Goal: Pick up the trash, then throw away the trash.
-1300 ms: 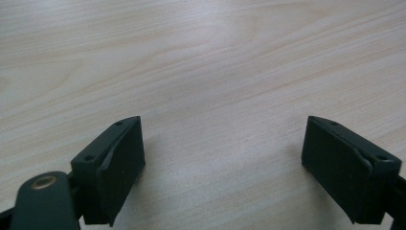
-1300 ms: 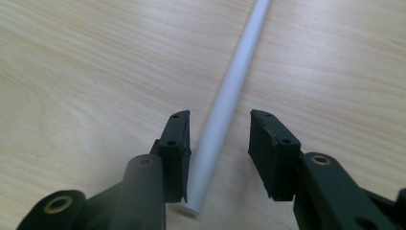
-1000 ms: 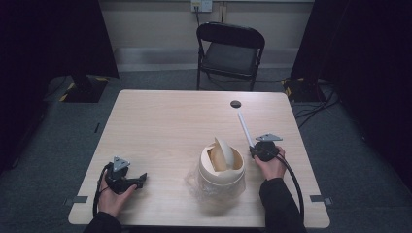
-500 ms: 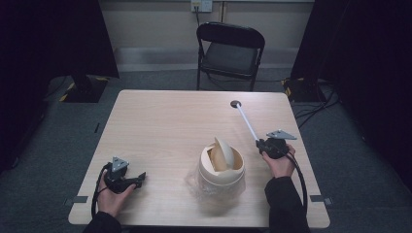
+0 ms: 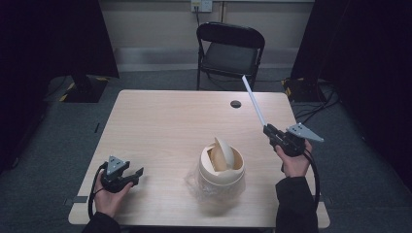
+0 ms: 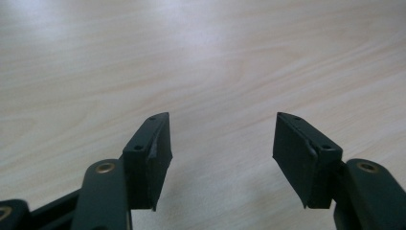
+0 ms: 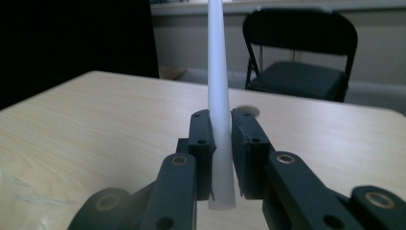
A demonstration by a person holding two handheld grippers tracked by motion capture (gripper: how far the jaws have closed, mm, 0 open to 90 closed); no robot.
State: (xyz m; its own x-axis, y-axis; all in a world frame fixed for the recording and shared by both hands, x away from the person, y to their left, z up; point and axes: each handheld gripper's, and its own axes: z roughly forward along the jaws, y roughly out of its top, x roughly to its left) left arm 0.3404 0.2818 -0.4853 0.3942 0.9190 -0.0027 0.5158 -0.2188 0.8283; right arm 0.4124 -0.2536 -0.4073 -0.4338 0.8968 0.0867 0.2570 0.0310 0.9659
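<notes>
Right tongs [image 5: 270, 130] raised, clamping white tube [image 5: 253, 100]; left tongs [image 5: 137, 174] low, spread.

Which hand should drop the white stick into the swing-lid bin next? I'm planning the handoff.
Right, probably. The right gripper is already shut on the white stick, held above the table right of the bin. The left gripper is open, holds nothing, and rests on the table left of the bin.

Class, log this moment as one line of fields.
left gripper: open, low over table | right gripper: shut on white tube, raised | swing-lid bin: between hands
</notes>
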